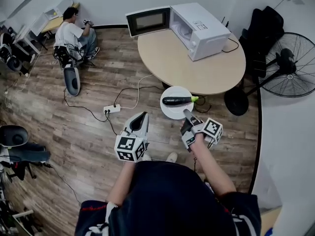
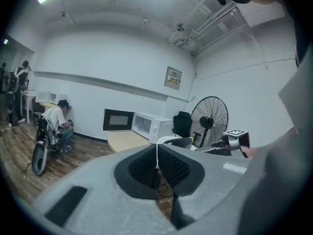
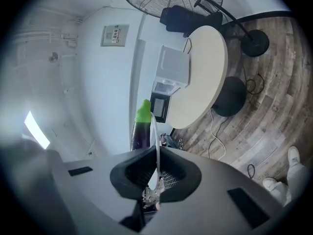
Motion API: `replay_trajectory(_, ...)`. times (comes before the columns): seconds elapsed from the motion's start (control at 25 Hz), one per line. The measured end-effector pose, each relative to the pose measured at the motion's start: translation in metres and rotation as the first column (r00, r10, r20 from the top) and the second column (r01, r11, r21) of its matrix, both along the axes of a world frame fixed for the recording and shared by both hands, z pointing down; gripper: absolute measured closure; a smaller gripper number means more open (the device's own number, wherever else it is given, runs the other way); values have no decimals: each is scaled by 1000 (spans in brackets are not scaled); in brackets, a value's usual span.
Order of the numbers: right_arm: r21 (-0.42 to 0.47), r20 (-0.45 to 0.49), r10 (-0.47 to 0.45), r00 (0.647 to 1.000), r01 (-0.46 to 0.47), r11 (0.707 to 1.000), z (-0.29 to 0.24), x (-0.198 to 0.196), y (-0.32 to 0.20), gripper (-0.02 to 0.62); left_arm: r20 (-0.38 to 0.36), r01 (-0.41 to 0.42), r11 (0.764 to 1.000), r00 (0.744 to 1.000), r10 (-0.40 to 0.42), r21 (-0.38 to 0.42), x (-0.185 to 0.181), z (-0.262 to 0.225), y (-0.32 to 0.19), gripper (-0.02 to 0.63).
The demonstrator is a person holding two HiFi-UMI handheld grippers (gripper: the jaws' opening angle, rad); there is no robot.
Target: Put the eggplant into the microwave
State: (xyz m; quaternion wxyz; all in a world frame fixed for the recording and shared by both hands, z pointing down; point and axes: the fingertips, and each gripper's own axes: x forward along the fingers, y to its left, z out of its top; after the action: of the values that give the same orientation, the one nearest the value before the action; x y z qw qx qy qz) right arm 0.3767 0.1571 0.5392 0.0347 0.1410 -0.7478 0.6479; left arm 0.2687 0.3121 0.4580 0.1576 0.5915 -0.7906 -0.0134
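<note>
Near the middle of the head view, a dark purple eggplant with a green stem lies on a round white plate, held in the air above the wooden floor. The right gripper is clamped on the plate's near rim, its jaws closed on the thin white edge. Lower left of it, the left gripper has its jaws pressed together with nothing between them. Toward the upper right, a white microwave stands on a round beige table, its door swung open to the left.
</note>
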Motion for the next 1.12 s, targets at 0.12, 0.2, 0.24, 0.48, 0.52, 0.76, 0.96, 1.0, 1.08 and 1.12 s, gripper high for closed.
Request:
replay_trajectory(0.12,-8,-11,-12,1000,12,1000,4,5,-8,575,-6,12,1000,1000,-13,-13,6,4,-6,584)
replay_trajectory(0.2,-9,-13,-24,1000,24,1000,7,8,-14,575,-6,23,1000,1000,-24,-20,10,8,-11,584)
replay_trajectory(0.24,-8,-16,-30,999,30,1000,9,10,-17,575,-5,28,999,1000,-28,-23,13,10,-13,584)
replay_trajectory(0.48,-26,8,-60,998,61,998,16,24,-23,575,-13,55,998,998,-56,-37,33,19,-19,584)
replay_trajectory(0.52,-29,9,-65,998,65,997,17,25,-24,575,-16,58,997,998,-59,-41,36,20,-20,584)
replay_trajectory(0.76,-37,22,-76,997,77,996,18,26,-42,575,-19,70,996,997,-71,-53,38,20,-31,584)
replay_trajectory(0.96,-41,18,-77,997,77,996,20,19,-50,575,-21,69,996,997,-70,-53,31,22,-41,584)
replay_trajectory(1.0,-42,9,-77,997,77,996,22,17,-51,575,-25,67,996,997,-68,-54,29,23,-42,584)
replay_trajectory(1.08,-46,8,-76,997,76,996,23,10,-56,575,-30,61,997,998,-63,-54,23,25,-48,584)
replay_trajectory(1.12,-48,12,-73,997,74,996,23,6,-58,575,-31,58,997,998,-59,-54,19,26,-51,584)
